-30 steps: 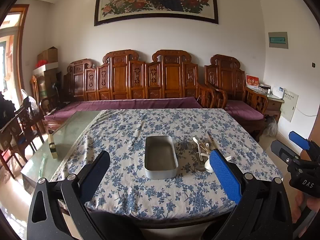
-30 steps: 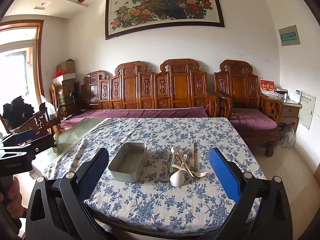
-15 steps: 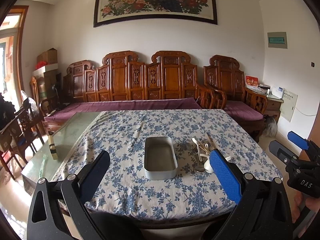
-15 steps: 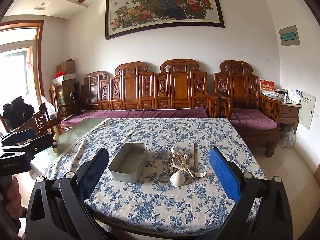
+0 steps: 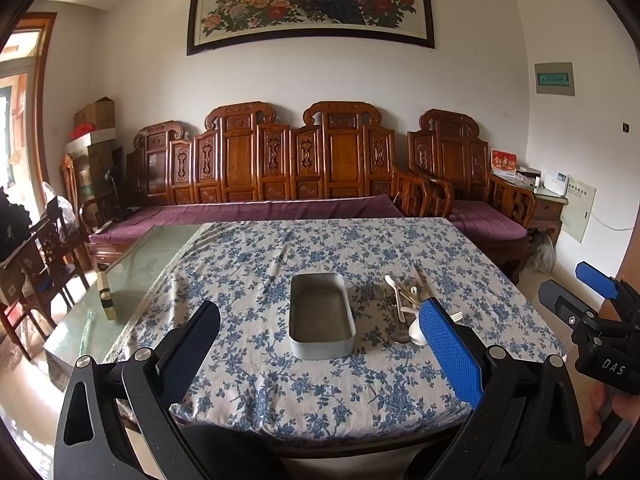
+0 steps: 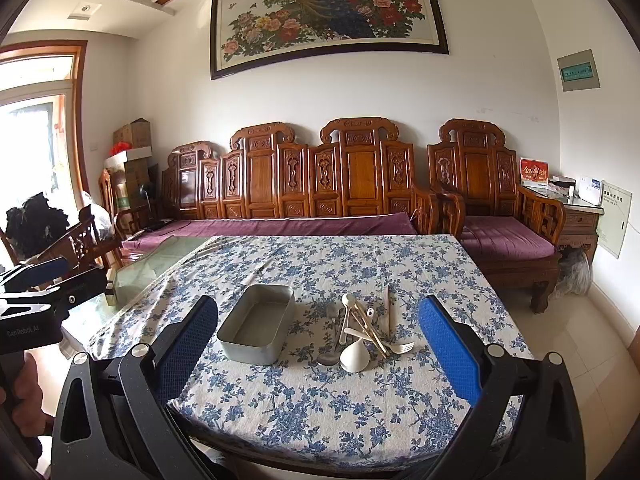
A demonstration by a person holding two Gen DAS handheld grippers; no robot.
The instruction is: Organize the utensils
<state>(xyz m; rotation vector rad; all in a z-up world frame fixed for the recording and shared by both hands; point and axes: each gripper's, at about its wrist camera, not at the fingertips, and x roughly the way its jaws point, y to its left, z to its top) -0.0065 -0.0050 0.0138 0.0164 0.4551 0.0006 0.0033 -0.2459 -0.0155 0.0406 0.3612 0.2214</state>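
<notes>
Left black two-finger gripper with blue-padded fingers is held level, jaws spread wide, gripping nothing. Right black two-finger gripper with blue pads is posed the same, jaws wide apart, nothing between them. Each handle is held by a bare hand, only partly visible.

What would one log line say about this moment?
left hand-held gripper: open | right hand-held gripper: open | rectangular grey metal tin: empty | pale utensil pile: beside tin, untouched

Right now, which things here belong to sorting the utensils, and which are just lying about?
For the job: metal tin, utensil pile, left gripper, right gripper.

Lying about: brush on the glass, bench, boxes, painting.
</notes>
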